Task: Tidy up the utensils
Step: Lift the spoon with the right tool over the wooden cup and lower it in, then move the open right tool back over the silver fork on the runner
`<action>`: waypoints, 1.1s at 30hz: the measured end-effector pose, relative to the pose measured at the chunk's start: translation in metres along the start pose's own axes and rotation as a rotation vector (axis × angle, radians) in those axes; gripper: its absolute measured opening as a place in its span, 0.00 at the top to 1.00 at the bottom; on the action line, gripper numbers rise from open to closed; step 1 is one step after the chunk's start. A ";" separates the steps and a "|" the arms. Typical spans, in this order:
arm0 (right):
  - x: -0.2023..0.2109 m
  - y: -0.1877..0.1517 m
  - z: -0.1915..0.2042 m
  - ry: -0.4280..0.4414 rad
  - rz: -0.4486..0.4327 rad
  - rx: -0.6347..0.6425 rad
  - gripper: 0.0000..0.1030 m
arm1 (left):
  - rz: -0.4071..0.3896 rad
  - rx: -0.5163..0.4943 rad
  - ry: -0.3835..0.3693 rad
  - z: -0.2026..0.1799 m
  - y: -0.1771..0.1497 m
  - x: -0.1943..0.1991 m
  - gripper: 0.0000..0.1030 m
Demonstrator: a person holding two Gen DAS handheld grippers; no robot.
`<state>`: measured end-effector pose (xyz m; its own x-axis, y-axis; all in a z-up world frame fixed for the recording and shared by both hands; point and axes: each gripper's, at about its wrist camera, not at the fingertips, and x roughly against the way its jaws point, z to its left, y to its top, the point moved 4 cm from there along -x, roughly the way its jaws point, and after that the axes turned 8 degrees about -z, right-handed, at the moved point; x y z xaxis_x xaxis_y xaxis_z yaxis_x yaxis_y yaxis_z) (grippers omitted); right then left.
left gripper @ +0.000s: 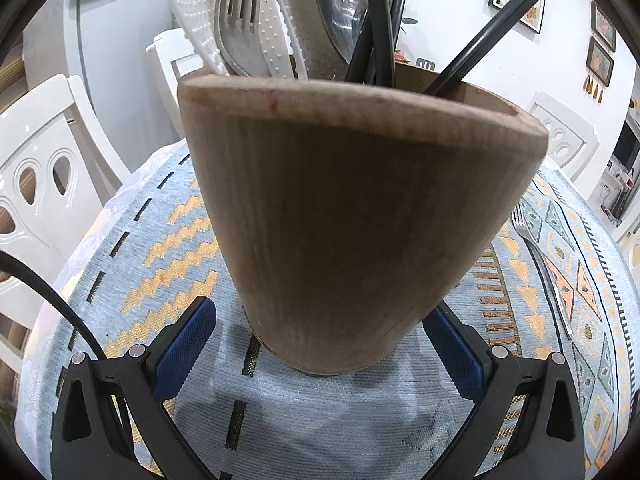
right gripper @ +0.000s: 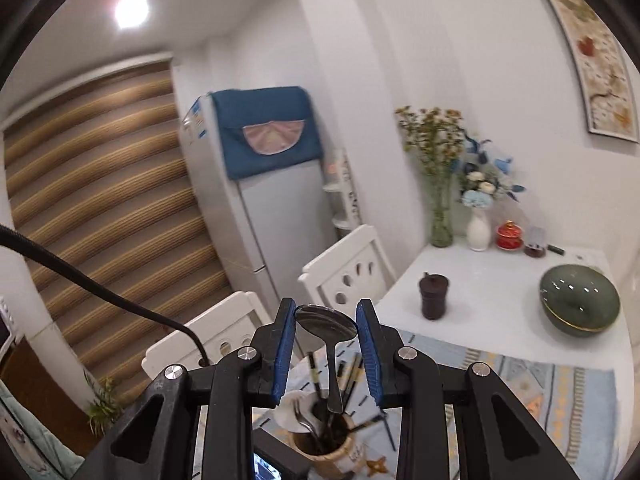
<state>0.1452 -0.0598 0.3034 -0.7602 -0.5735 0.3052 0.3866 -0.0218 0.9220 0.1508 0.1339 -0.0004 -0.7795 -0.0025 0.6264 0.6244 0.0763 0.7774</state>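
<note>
A wooden utensil holder [left gripper: 360,216] stands on the patterned tablecloth [left gripper: 168,248] and fills the left wrist view. A fork [left gripper: 236,12], a white dotted paddle [left gripper: 276,40], a spoon bowl [left gripper: 340,12] and black chopsticks [left gripper: 492,28] stick out of it. My left gripper [left gripper: 320,332] straddles the holder's base, open, with cloth showing beside the left pad [left gripper: 184,344]. My right gripper [right gripper: 328,336] is shut on the bowl of a metal spoon [right gripper: 326,322]. The spoon's handle hangs down above the holder [right gripper: 320,452], which sits far below.
A second fork [left gripper: 540,264] lies on the cloth to the right of the holder. On the white table beyond stand a dark jar [right gripper: 434,296], a green lidded bowl [right gripper: 580,304] and flower vases [right gripper: 478,232]. White chairs [right gripper: 348,276] ring the table.
</note>
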 end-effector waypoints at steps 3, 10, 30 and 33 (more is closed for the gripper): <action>-0.018 -0.011 0.003 0.024 0.033 -0.017 0.71 | -0.005 -0.001 -0.002 0.000 0.000 0.002 0.00; -0.044 -0.036 -0.002 0.040 0.096 -0.069 0.71 | -0.006 -0.002 -0.005 -0.001 0.001 0.004 0.00; -0.045 -0.047 -0.026 0.016 0.157 -0.148 0.54 | -0.001 -0.005 -0.004 -0.005 0.002 0.002 0.00; -0.028 -0.032 -0.036 -0.030 0.111 -0.149 0.54 | -0.002 -0.005 -0.004 -0.005 0.002 0.002 0.00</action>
<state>0.1727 -0.0728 0.2564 -0.7225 -0.5549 0.4124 0.5406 -0.0815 0.8373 0.1502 0.1294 0.0026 -0.7807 0.0010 0.6249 0.6234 0.0709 0.7787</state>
